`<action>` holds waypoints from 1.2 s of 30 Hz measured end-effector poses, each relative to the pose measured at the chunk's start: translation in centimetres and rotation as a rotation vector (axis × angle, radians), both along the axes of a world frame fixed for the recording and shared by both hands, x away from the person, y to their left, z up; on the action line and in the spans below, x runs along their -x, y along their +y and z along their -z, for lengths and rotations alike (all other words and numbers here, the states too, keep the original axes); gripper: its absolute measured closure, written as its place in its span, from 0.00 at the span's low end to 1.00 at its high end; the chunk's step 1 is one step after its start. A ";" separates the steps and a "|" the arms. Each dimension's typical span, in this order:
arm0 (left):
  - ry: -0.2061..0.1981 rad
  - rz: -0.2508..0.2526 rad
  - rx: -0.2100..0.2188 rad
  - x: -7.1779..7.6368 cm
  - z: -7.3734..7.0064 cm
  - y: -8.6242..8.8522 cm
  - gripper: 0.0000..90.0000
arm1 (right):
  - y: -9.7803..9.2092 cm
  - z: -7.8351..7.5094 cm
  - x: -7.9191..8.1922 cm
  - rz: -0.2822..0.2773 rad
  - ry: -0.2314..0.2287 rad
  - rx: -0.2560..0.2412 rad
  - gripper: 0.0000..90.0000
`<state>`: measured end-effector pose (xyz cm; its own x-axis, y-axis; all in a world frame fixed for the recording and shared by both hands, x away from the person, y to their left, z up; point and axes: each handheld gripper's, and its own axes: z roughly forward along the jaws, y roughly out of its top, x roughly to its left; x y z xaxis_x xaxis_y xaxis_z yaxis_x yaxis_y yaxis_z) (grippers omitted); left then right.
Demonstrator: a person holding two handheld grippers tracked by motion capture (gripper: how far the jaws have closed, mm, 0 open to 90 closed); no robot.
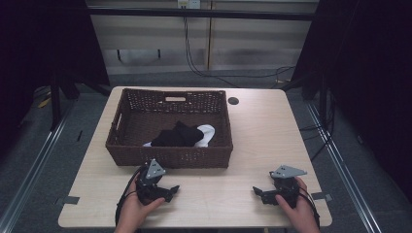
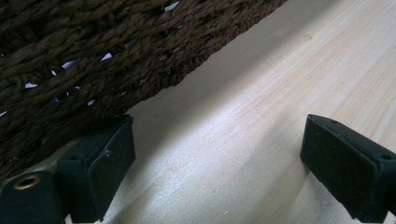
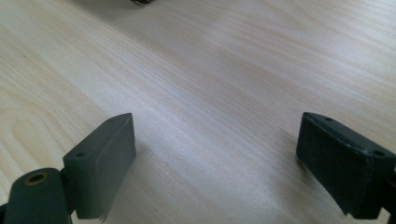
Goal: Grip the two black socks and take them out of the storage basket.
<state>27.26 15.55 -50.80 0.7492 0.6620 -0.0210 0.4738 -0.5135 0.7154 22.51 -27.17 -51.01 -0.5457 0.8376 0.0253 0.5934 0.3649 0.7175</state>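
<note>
A dark brown wicker basket (image 1: 127,150) stands on the pale wooden table (image 1: 257,136), holding black cloth (image 1: 175,136) and a white piece (image 1: 208,133). My left gripper (image 1: 172,190) rests on the table just in front of the basket's near wall, held by a hand, jaws open and empty. In the left gripper view the left gripper (image 2: 217,158) has the woven basket wall (image 2: 93,60) right beside its left jaw. My right gripper (image 1: 256,191) lies at the front right of the table, open, pointing left. In the right gripper view the right gripper (image 3: 215,158) has bare wood between its jaws.
A small dark round hole (image 1: 233,101) sits in the tabletop behind the basket's right corner. Cables (image 1: 194,63) hang against the far wall. Grey floor and metal rails (image 1: 43,150) run along both sides of the table.
</note>
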 end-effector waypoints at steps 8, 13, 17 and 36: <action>0.117 0.012 -0.039 0.6 -1.5 0.0 0.24 | 0.0 0.0 0.0 0.001 0.002 -0.001 0.12; 0.218 0.020 -0.056 0.4 -3.1 0.1 0.26 | 0.0 0.0 0.0 0.002 0.003 -0.001 0.12; 0.259 0.066 -0.111 -0.1 -5.8 0.0 0.27 | 0.0 0.0 0.0 -0.001 0.000 -0.001 0.12; 0.370 0.181 -0.279 -6.3 -15.8 -3.8 0.27 | 0.0 0.0 0.0 0.001 0.003 0.000 0.12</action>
